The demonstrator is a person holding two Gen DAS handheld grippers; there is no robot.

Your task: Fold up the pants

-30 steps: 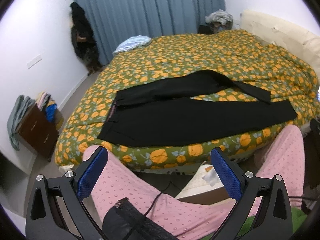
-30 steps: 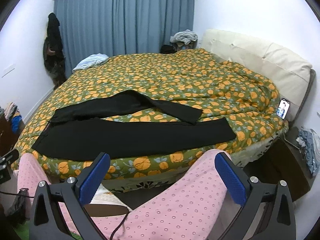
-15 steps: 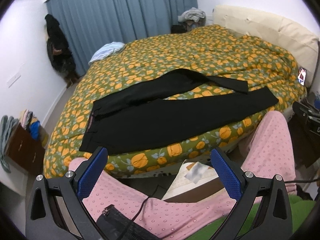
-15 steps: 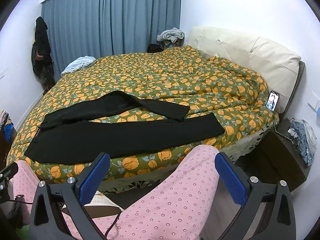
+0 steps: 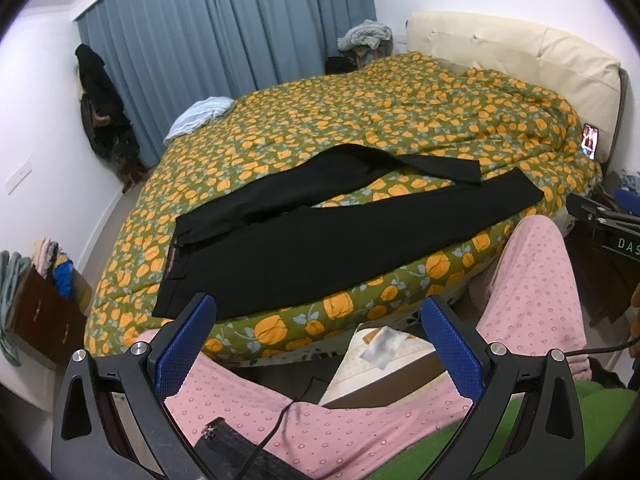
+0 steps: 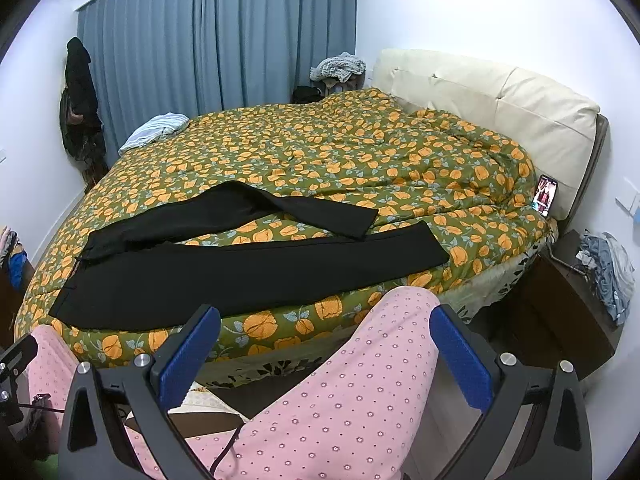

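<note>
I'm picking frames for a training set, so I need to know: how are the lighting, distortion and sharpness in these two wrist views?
Left wrist view: even indoor light, strong fisheye bending with dark corners; the black pants on the green quilt with orange flowers show little fold detail. Right wrist view: same curvature; the cream padded headboard is bright, not blown out; the pants read as a flat dark shape. Both are sharp.

I face a wide bed under a green quilt printed with orange flowers (image 6: pixel 320 152), its cream padded headboard (image 6: pixel 492 100) against the white wall on my right. Blue-grey pleated curtains (image 6: pixel 216 36) cover the far wall. A dark wooden nightstand (image 6: pixel 560 312) stands beside the bed, and a brown wooden dresser (image 5: pixel 40 320) sits at left.
</note>
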